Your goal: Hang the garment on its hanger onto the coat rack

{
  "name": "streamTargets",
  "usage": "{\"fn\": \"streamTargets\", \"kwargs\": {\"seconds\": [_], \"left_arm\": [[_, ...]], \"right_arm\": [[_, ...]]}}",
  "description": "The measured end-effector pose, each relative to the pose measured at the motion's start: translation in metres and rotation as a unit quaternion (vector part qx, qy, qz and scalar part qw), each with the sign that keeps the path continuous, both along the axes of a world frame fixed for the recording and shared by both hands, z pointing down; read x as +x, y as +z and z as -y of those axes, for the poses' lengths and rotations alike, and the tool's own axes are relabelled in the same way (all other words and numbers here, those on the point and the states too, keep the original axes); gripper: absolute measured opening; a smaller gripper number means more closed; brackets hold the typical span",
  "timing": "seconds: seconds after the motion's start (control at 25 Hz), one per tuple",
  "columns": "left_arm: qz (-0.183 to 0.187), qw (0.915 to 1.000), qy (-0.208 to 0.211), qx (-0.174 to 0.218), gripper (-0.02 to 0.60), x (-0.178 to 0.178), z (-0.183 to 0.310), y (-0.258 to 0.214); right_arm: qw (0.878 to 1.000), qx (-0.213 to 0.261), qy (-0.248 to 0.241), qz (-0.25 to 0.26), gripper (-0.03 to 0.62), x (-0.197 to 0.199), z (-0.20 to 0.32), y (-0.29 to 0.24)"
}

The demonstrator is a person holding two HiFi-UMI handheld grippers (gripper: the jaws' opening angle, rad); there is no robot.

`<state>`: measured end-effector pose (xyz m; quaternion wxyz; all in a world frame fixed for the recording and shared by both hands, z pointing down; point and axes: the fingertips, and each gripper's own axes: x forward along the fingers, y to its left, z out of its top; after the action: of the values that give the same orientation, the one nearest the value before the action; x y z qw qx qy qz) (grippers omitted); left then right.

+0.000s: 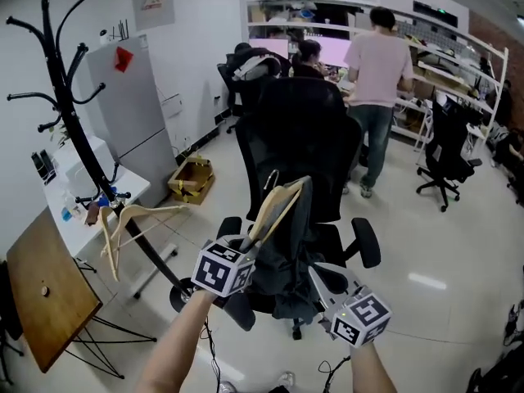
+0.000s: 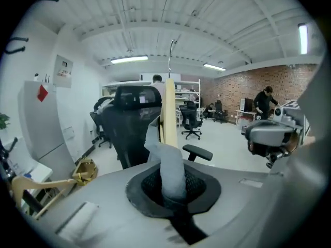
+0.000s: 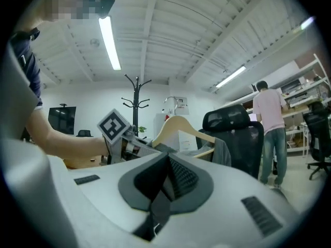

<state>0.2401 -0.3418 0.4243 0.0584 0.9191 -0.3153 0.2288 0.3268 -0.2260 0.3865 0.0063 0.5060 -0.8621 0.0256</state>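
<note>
A wooden hanger carries a dark grey garment, lifted in front of a black office chair. My left gripper is shut on the hanger's shoulder and the cloth over it. In the left gripper view, grey cloth rises from the shut pads, with the hanger edge-on and its metal hook above. My right gripper sits at the garment's lower right edge. Its jaws look shut and no cloth shows between them. The black coat rack stands far left, also visible as the coat rack behind the hanger.
An empty wooden hanger hangs low on the rack. A wooden folding table and a white cabinet stand at left. The office chair is just behind the garment. A cardboard box lies on the floor. A person stands at the back.
</note>
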Motion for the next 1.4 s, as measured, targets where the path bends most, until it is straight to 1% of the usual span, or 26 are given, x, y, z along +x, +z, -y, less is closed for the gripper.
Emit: {"fn": "streamTargets", "kwargs": {"seconds": [0.16, 0.28, 0.44, 0.52, 0.76, 1.0, 1.08, 1.2, 1.28, 1.4], "left_arm": [[-0.012, 0.9992, 0.015, 0.034, 0.014, -0.036, -0.033, -0.063], [-0.018, 0.9976, 0.028, 0.06, 0.015, -0.066, -0.06, -0.103], [-0.025, 0.9956, 0.051, 0.075, 0.015, -0.118, -0.099, -0.146], [-0.023, 0.9951, 0.05, 0.082, 0.015, -0.147, -0.116, -0.161], [-0.01, 0.9951, 0.007, 0.098, 0.017, -0.236, -0.16, -0.183], [0.017, 0.9926, -0.047, 0.111, 0.017, -0.328, -0.197, -0.18], [0.021, 0.9924, -0.059, 0.106, 0.018, -0.352, -0.206, -0.176], [0.017, 0.9921, -0.079, 0.096, 0.018, -0.385, -0.213, -0.173], [0.02, 0.9902, -0.099, 0.096, 0.018, -0.405, -0.215, -0.174], [0.026, 0.9869, -0.123, 0.101, 0.017, -0.425, -0.214, -0.177]], "right_arm": [[0.999, 0.03, -0.013, -0.007, 0.0, -0.026, -0.017, -0.032], [0.998, 0.056, -0.019, -0.007, 0.0, -0.054, -0.029, -0.056], [0.996, 0.081, -0.047, -0.014, 0.0, -0.112, -0.049, -0.08], [0.994, 0.09, -0.06, -0.016, 0.0, -0.14, -0.06, -0.089], [0.988, 0.115, -0.1, -0.017, 0.0, -0.218, -0.093, -0.111], [0.981, 0.122, -0.152, -0.022, 0.0, -0.301, -0.106, -0.124], [0.979, 0.121, -0.164, -0.02, 0.0, -0.325, -0.113, -0.125], [0.976, 0.12, -0.181, -0.017, 0.0, -0.354, -0.121, -0.125], [0.973, 0.123, -0.193, -0.017, 0.0, -0.368, -0.123, -0.126], [0.971, 0.126, -0.203, -0.014, 0.0, -0.379, -0.123, -0.127]]}}
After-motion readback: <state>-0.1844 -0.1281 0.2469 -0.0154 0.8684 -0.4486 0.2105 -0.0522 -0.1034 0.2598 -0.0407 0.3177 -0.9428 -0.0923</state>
